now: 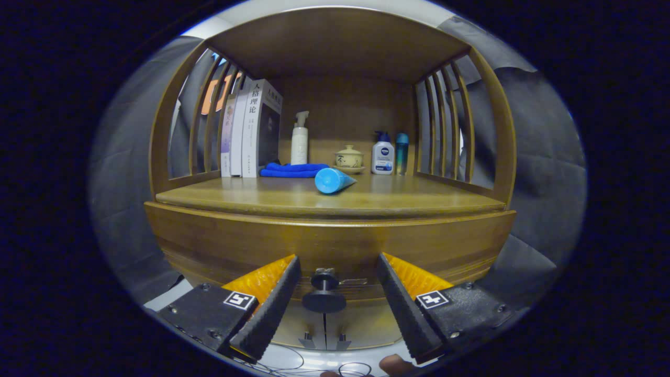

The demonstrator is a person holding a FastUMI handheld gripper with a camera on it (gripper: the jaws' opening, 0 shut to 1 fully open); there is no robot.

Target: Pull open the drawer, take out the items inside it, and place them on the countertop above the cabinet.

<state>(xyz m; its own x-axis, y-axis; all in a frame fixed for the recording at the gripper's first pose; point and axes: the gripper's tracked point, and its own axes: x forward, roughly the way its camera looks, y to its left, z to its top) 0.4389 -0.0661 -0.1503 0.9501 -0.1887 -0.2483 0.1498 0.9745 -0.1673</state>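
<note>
Below the countertop (324,201), fingers (272,309) spread around the drawer knob (324,300).

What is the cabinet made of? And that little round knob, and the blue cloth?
The cabinet looks like varnished wood: brown grain, soft shine. The knob, between the open jaws of the gripper, looks like dark metal, maybe plastic. The blue cloth looks like soft, fluffy fabric.

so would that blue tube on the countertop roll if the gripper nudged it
Probably. The blue tube lies on its side on the smooth countertop, and its round cap end could roll in an arc. It looks like soft plastic, so likely light and squashy. The gripper is open around the drawer knob, well below it.
</note>
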